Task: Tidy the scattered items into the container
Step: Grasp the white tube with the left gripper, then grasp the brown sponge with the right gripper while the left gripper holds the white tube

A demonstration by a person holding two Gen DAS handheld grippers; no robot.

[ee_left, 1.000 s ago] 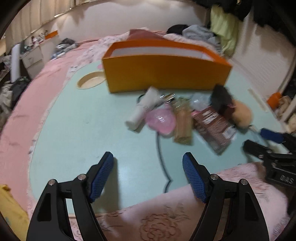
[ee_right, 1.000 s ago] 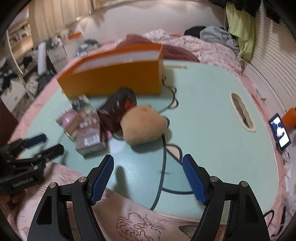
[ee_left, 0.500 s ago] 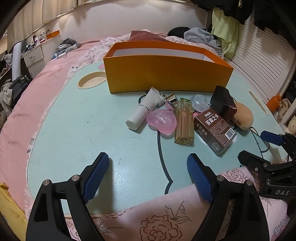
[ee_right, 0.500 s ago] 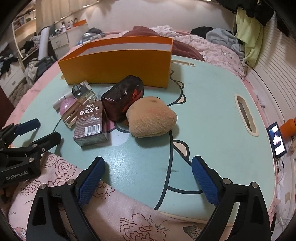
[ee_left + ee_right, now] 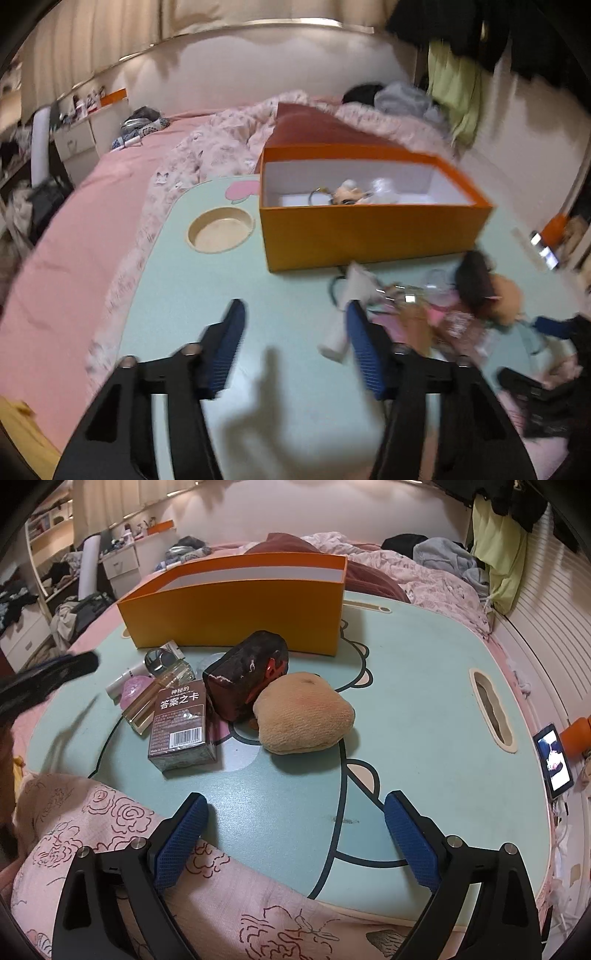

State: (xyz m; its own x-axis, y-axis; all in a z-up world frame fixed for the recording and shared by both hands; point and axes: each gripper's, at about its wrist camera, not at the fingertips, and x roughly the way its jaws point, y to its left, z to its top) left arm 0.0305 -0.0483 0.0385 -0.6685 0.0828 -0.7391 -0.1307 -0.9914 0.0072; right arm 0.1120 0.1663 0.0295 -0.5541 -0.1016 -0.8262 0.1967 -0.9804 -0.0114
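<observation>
An orange box (image 5: pixel 369 229) (image 5: pixel 236 613) stands on the light green table (image 5: pixel 424 701), with a few small items inside. In front of it lie a white tube (image 5: pixel 347 306) (image 5: pixel 122 681), a pink heart-shaped case (image 5: pixel 135 688), a perfume bottle (image 5: pixel 162 694), a brown card box (image 5: pixel 181 731), a dark red pouch (image 5: pixel 247 672) and a tan plush (image 5: pixel 303 712). My left gripper (image 5: pixel 295 347) is open above the table, its right finger near the tube. My right gripper (image 5: pixel 295 834) is open and empty at the front edge.
A round cup recess (image 5: pixel 221 229) lies left of the box and a slot (image 5: pixel 491 709) at the table's right. A pink floral blanket (image 5: pixel 110 830) covers the front edge. A phone (image 5: pixel 554 760) lies right of the table. Bedding lies behind.
My left gripper has risen and moved forward and left, so the box's inside now shows and the tube lies beside its right finger. My right gripper has barely moved.
</observation>
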